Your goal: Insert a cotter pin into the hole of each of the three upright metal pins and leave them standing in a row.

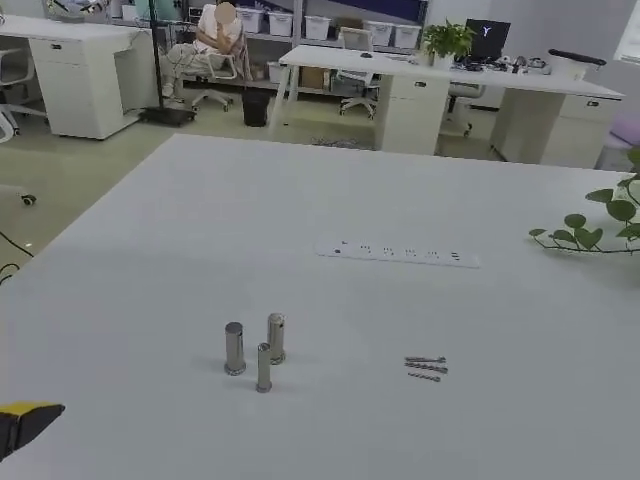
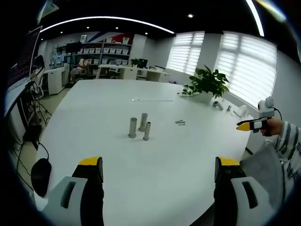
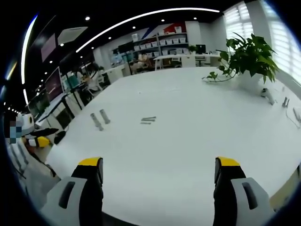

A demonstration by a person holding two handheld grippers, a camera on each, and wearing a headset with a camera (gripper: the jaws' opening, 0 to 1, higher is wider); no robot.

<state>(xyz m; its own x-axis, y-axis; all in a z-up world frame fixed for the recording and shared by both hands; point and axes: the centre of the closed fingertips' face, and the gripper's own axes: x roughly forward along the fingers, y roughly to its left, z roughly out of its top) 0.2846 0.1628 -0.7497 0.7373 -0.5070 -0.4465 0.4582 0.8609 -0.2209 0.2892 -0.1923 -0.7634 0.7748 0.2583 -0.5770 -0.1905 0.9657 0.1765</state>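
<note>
Three short upright metal pins (image 1: 258, 350) stand in a tight cluster on the white table (image 1: 330, 200), not in a row. Three thin cotter pins (image 1: 426, 367) lie side by side to their right. A yellow-tipped jaw of my left gripper (image 1: 25, 420) pokes in at the lower left, well short of the pins. My left gripper (image 2: 159, 162) is open and holds nothing, with the metal pins (image 2: 140, 127) far ahead. My right gripper (image 3: 159, 162) is open too and holds nothing, with the cotter pins (image 3: 148, 120) and metal pins (image 3: 99, 119) far ahead to the left.
A white power strip (image 1: 400, 253) lies flat beyond the pins. Trailing plant leaves (image 1: 600, 225) reach in from the right edge, from a potted plant (image 2: 207, 82). Behind the table are desks, chairs and a seated person (image 1: 215, 40).
</note>
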